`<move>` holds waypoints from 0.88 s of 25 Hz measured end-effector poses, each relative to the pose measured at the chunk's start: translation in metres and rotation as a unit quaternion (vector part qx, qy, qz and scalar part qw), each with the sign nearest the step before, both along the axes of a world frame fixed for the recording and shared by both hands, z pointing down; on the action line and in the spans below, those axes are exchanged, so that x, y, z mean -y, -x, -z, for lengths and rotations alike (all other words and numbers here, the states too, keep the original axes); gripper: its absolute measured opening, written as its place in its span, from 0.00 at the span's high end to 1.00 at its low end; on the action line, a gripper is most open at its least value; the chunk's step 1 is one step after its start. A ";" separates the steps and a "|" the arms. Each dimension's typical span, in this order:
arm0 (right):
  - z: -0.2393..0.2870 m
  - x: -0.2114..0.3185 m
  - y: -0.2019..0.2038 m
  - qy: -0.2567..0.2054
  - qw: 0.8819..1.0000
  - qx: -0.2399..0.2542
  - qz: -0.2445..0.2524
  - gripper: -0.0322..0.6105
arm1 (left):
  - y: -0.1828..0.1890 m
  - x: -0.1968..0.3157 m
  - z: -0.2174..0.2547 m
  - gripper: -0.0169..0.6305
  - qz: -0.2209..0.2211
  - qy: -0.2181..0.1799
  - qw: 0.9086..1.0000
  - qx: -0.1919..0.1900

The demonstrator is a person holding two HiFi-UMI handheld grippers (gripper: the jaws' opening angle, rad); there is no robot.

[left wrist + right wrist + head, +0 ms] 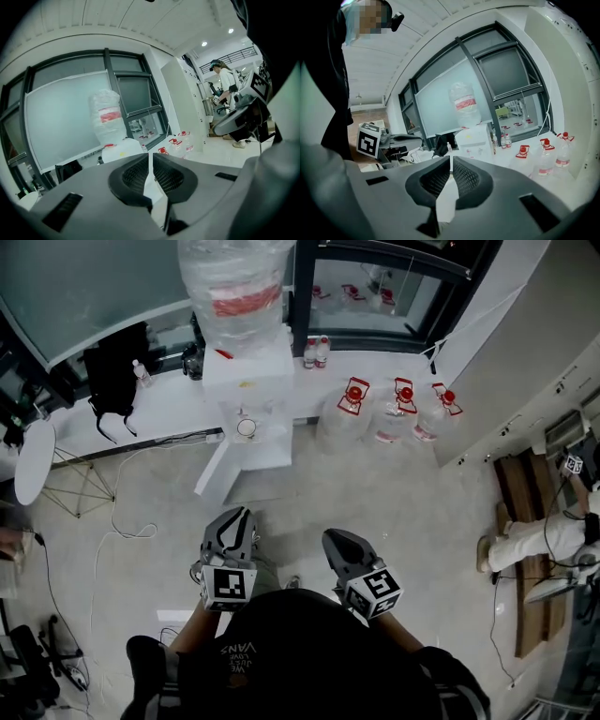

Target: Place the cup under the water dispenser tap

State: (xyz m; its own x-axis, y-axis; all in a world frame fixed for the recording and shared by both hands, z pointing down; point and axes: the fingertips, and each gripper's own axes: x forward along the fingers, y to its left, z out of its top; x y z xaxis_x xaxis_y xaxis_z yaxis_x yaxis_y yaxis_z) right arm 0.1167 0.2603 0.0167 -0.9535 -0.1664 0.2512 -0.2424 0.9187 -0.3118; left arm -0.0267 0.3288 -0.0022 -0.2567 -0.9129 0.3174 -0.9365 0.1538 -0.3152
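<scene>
- Head view, looking steeply down: a white water dispenser (251,390) stands at the far middle of the scene, against a window ledge. A large plastic-wrapped bottle (234,282) is upended on top of it.
- The cup (247,427) sits in the dispenser's open bay and shows from above as a small pale ring. It looks to be already under the tap, though the tap itself is too small to make out.
- Your left claw (150,158) is closed, with only a thin slit of light between its ribbed pads and nothing between them.
- Your right claw (451,160) is closed too, tips meeting, with nothing in it.
- Both claws hang near your body, well apart from the cup, with a stretch of pale floor (309,493) between.
- To the right of the dispenser, three clear water jugs (403,409) with red caps stand on the floor. A black bag (117,371) hangs at the far left.
- Handling, as a judgement: the cup looks small and light, likely a thin-walled disposable one — easy to crush and easy to tip. It may slide in the bay if nudged.
- If it needs shifting, take it across the wall about midway up, one pad on each side, with a gentle squeeze. Avoid pinching the rim alone — it would probably flex.
- The cup's material can't be told from this view.
</scene>
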 end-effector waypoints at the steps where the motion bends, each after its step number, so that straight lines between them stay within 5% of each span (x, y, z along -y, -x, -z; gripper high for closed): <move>1: 0.001 -0.003 0.003 0.000 1.000 0.002 0.005 0.88 | -0.001 -0.005 0.000 0.91 0.003 -0.001 1.000 -0.002; 22: 0.010 -0.039 0.026 -0.022 1.000 -0.001 0.007 0.88 | -0.008 -0.054 0.018 0.95 0.002 -0.043 0.998 -0.037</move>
State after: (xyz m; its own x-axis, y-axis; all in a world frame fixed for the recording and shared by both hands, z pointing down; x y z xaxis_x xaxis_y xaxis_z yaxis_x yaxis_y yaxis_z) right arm 0.0903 0.2989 0.0070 -0.9555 -0.1637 0.2454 -0.2296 0.9351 -0.2700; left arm -0.0183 0.3831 -0.0206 -0.2400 -0.9366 0.2553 -0.9559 0.1821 -0.2304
